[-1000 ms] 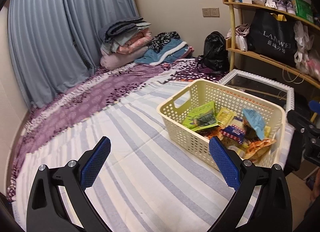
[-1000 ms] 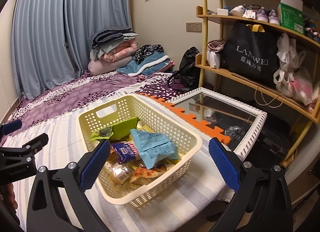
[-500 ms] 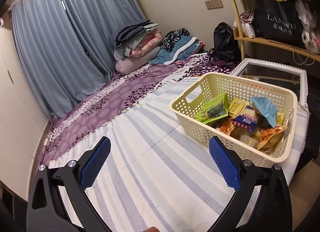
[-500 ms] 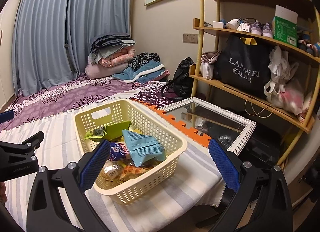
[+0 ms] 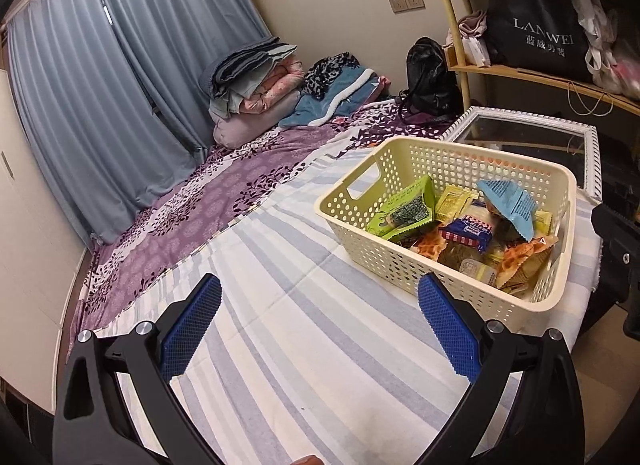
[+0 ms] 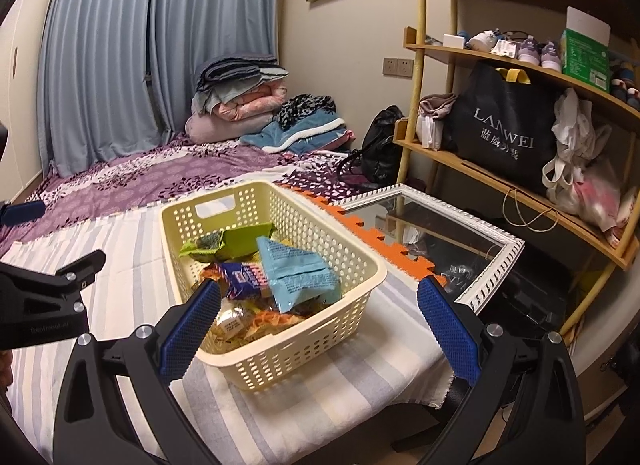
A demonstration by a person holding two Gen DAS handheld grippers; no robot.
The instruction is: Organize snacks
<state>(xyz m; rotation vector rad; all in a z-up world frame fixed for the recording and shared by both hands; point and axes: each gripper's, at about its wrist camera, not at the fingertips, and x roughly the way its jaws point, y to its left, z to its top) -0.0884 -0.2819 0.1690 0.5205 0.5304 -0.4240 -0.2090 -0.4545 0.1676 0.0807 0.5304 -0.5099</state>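
Both wrist views face the basket, left from farther, right close above.

1. A home bedroom: a bed under a striped sheet and a purple floral cover.
2. Folded blankets lie piled at its far end, by grey-blue curtains.
3. On the right, a wooden shelf holds shoes, bags and a black tote.

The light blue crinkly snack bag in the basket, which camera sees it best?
The right wrist view: the light blue crinkly snack bag lies close, its printed face showing. The left wrist view shows it smaller, farther off, tilted.
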